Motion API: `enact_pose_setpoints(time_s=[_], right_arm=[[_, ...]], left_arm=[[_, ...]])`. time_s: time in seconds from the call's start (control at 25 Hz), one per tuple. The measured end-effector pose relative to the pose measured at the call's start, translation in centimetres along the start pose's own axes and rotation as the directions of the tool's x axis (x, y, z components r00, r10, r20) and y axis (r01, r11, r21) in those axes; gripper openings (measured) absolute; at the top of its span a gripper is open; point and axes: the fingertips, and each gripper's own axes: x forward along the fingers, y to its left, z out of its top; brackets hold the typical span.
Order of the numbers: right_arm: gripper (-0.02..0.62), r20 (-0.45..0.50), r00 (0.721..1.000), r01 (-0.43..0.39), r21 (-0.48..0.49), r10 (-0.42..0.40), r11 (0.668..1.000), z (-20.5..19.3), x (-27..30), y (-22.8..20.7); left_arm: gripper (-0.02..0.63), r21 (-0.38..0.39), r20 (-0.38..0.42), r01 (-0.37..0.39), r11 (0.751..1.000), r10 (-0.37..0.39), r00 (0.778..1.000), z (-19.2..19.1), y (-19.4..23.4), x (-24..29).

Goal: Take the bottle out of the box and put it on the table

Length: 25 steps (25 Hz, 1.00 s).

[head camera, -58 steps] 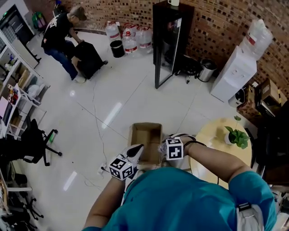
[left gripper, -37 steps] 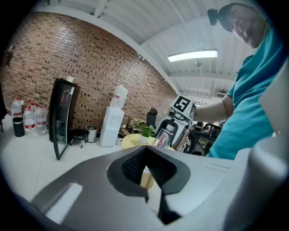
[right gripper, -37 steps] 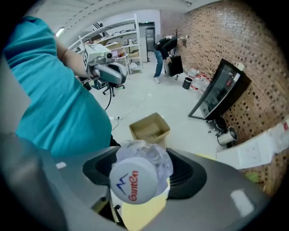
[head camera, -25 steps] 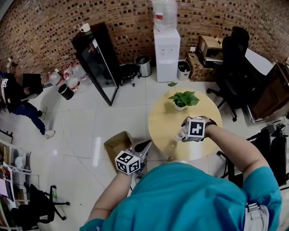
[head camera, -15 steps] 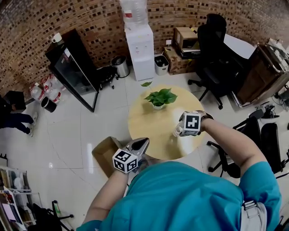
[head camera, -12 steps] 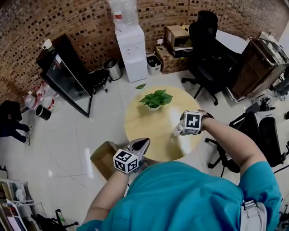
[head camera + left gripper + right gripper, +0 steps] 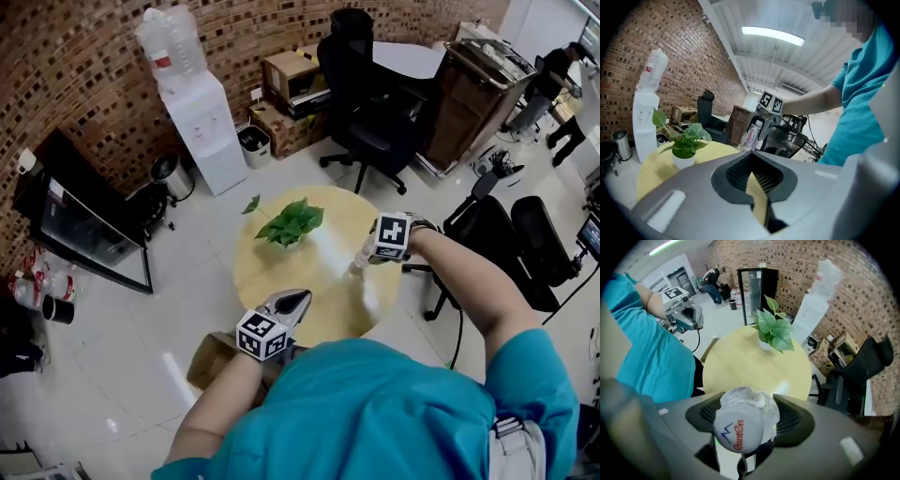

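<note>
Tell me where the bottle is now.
Head view, right of centre: the bottle is clamped in the right gripper over the round yellow table, right of the potted plant.

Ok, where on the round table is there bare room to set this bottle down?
The round table is bare from the potted plant across to its right and near rim, including directly under the bottle. Only the plant's side is taken; the left claw hovers at the near-left edge.
</note>
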Motion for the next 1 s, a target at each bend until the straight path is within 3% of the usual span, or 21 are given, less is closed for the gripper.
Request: enact_pose_setpoints(time_s=[0.2,0.6,0.76,0.88,1.0], right_arm=[[0.315,-0.020,1.000,0.004,0.027,-0.003,1.000,-1.8,1.0,-2.4],[0.319,-0.046,0.999,-0.021,-0.045,0.018,0.999,-5.3,6.2,-5.9],[0.319,-0.015,0.991,-0.130,0.029,0.131,0.991,-6.1,6.4,-4.8],[0.319,0.016,0.999,-0.049,-0.003,0.049,0.999,-5.8,6.7,-7.2],[0.321,0.028,0.999,-0.041,-0.003,0.041,0.999,-5.8,6.4,-7.6]], left_arm=[[0.000,0.009,-0.010,0.021,1.000,-0.020,1.000,0.0,0.2,2.9],[0.000,-0.041,-0.011,-0.067,0.997,0.067,0.998,-1.6,0.4,9.0],[0.000,-0.041,-0.017,-0.077,0.996,0.076,0.997,-1.8,-0.2,10.8],[0.000,-0.039,-0.028,-0.082,0.996,0.081,0.996,-1.8,-0.2,11.4],[0.000,-0.036,-0.030,-0.079,0.996,0.078,0.997,-1.2,-0.2,11.8]])
